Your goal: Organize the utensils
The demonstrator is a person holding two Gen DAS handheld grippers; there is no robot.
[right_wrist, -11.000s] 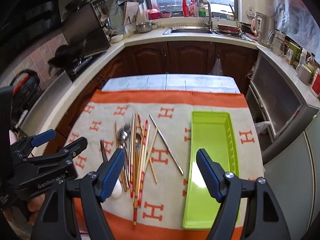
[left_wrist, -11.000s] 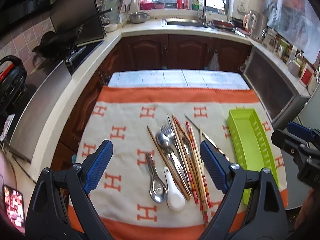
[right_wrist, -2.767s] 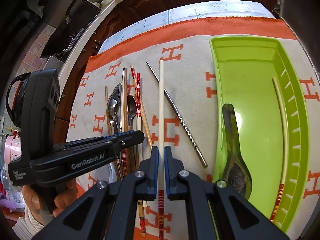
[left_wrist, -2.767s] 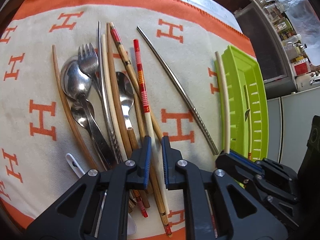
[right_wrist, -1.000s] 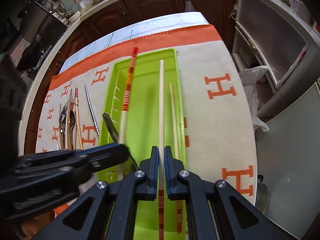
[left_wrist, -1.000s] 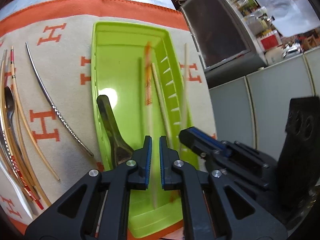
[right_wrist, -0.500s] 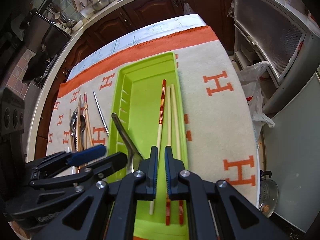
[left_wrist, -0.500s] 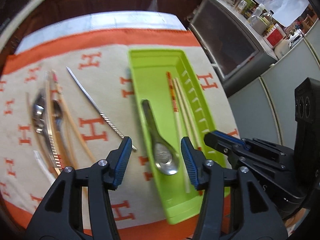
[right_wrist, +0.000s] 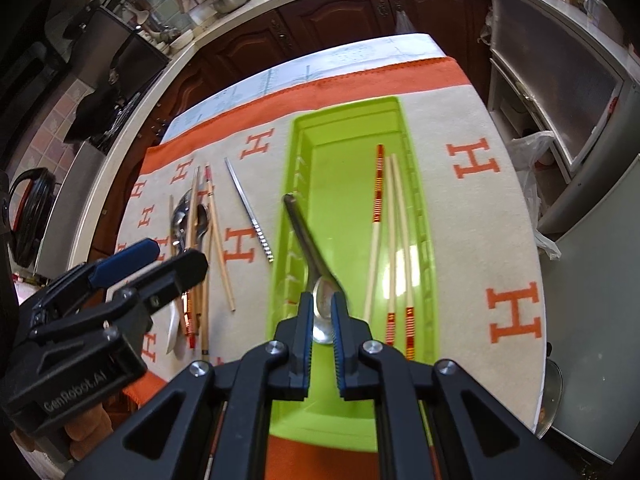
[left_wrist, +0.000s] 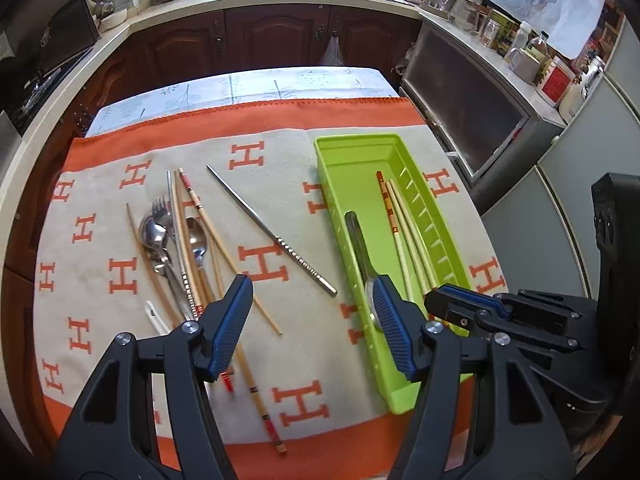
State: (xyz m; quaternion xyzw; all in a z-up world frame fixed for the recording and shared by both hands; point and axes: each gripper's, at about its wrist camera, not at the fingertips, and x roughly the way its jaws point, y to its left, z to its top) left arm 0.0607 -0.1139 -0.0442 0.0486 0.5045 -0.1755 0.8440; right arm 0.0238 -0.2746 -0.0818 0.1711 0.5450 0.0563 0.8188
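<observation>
Lime-green tray, cream cloth w/ orange H's, orange border

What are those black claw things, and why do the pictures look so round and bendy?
A person holds a two-finger grabber in each hand. Each has a wide-eyed camera looking along its fingers, which bends the view. One picture is from the left grabber: its jaws have just been opening, with nothing between them. The other is from the right grabber, nearly shut and also empty. On the cloth lies a pile of cutlery. The green tray holds a spoon and three chopsticks.
</observation>
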